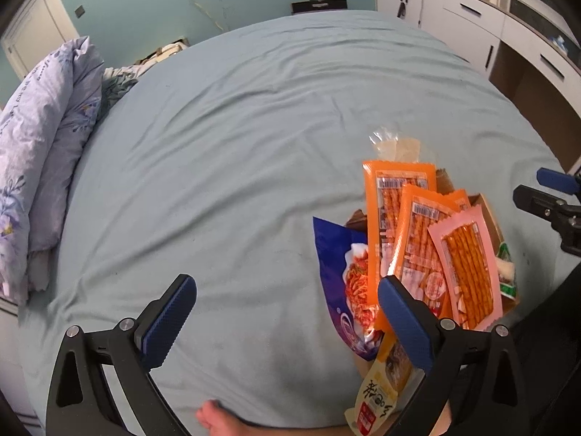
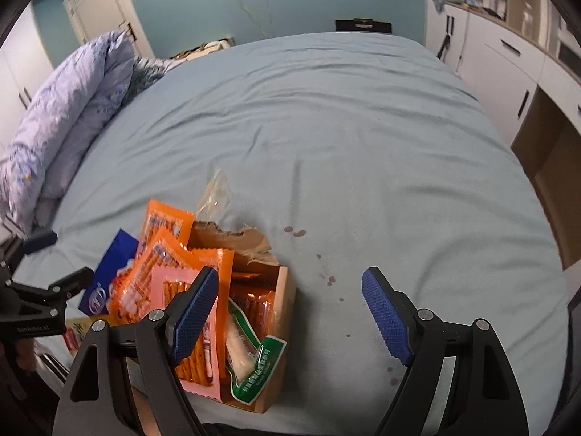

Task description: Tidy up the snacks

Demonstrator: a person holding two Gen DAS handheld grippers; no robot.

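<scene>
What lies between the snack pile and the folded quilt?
Only bare bed sheet; both wrist views show nothing on it between the snack pile and the quilt.

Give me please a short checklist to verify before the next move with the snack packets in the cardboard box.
1. Right gripper empty, jaws wide: ok.
2. Left gripper empty, open: ok.
3. Cardboard box upright on the bed sheet: ok; its far flap is torn.
4. Packets fully inside box: not ok; pink packet and orange packets stick out.
5. Blue bag inside box: cannot tell.
</scene>
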